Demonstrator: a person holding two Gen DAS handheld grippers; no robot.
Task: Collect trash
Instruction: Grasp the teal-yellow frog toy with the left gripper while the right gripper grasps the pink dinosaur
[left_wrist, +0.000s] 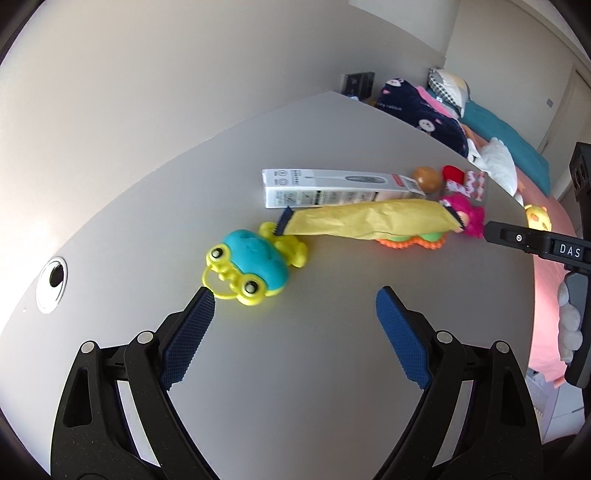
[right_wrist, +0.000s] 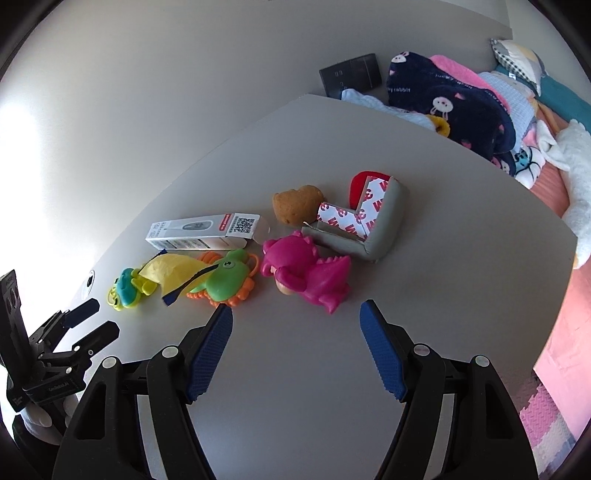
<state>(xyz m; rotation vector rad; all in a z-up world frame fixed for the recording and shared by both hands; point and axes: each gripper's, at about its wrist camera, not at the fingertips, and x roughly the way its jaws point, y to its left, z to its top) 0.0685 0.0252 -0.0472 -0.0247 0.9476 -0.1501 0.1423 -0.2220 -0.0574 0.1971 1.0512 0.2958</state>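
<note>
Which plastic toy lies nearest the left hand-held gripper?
The blue-and-yellow frog toy, just ahead of the left hand-held gripper; the green and pink toys lie farther off.

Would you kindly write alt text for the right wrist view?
The open right gripper hovers over a grey table, nearest a pink dinosaur toy. Beyond lie a green toy, yellow wrapper and white box.

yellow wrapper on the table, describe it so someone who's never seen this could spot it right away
On the grey table, a row of plastic toys lies in front of a long white box. The yellow wrapper lies across the gap between the blue-and-yellow frog toy and the green-and-orange toy. It alone is flat crinkled paper with dark serrated ends.
</note>
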